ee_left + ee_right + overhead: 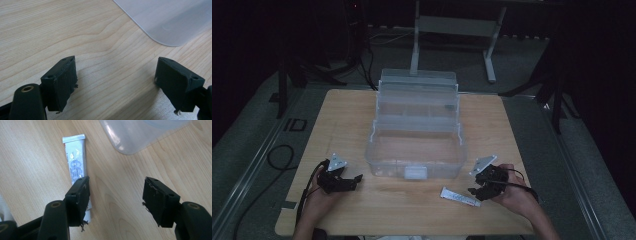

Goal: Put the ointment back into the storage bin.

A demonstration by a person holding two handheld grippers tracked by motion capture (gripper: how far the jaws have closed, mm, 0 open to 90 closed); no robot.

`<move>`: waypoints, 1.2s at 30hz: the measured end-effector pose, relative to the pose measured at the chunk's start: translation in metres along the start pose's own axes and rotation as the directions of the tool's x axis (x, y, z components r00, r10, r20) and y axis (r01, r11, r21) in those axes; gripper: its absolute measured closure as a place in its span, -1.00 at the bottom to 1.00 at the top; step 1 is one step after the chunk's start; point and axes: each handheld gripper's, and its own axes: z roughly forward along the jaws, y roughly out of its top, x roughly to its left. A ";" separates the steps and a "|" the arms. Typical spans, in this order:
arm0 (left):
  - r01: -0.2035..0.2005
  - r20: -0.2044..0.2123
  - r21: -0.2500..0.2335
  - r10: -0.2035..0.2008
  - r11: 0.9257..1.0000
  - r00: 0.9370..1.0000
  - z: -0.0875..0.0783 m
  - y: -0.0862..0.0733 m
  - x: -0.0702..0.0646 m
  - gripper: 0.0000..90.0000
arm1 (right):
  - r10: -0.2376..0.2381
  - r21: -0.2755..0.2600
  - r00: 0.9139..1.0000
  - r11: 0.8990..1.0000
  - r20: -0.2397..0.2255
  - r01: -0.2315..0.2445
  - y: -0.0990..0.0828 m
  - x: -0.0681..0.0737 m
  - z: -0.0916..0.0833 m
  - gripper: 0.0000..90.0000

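**Tube lay beside the right gripper, open box waited behind it**

A small white tube (460, 196) lay flat on the wooden table (347, 115), just in front of a clear plastic box (414, 159) whose lid stood raised and whose upper tray sat stepped back. That left the lower bin open from above, probably so that the tube could be dropped in without any further handling of the box.

The right gripper (476, 190) rested near the cap end of the tube, its jaws spread wide and holding nothing. In the right gripper view the tube (76, 165) ran out ahead past one jaw, not between the two, so the hand likely needed to shift sideways before it could close on it.

The left gripper (351, 180) sat low on the table at the box's front left corner, jaws likewise apart and empty. It seemed parked there to steady the box if needed.
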 end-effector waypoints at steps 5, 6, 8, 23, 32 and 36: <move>0.000 0.000 0.000 0.000 1.000 1.000 0.000 0.000 0.000 -0.59 | -0.014 0.013 1.000 1.000 -0.013 0.014 0.003 0.001 0.002 -0.10; 0.000 0.000 0.000 0.000 1.000 1.000 0.000 0.000 0.000 -0.59 | -0.017 0.015 1.000 1.000 -0.015 0.017 0.003 0.001 0.002 -0.10; 0.000 0.000 0.000 0.000 1.000 1.000 0.000 0.000 0.000 -0.59 | -0.027 0.020 0.999 0.999 -0.018 0.027 0.004 0.002 0.003 -0.10; 0.000 0.000 0.000 0.000 1.000 1.000 0.000 0.000 0.000 -0.59 | -0.058 0.057 0.997 0.997 -0.041 0.060 0.014 0.007 0.004 -0.04; 0.000 0.000 0.000 0.000 1.000 1.000 0.000 0.000 0.000 -0.59 | -0.083 0.089 0.995 0.992 -0.059 0.088 0.017 0.010 0.008 -0.04; 0.000 0.000 0.000 0.000 1.000 1.000 0.000 0.000 0.000 -0.59 | -0.082 0.102 0.995 0.991 -0.062 0.088 0.016 0.010 0.008 -0.04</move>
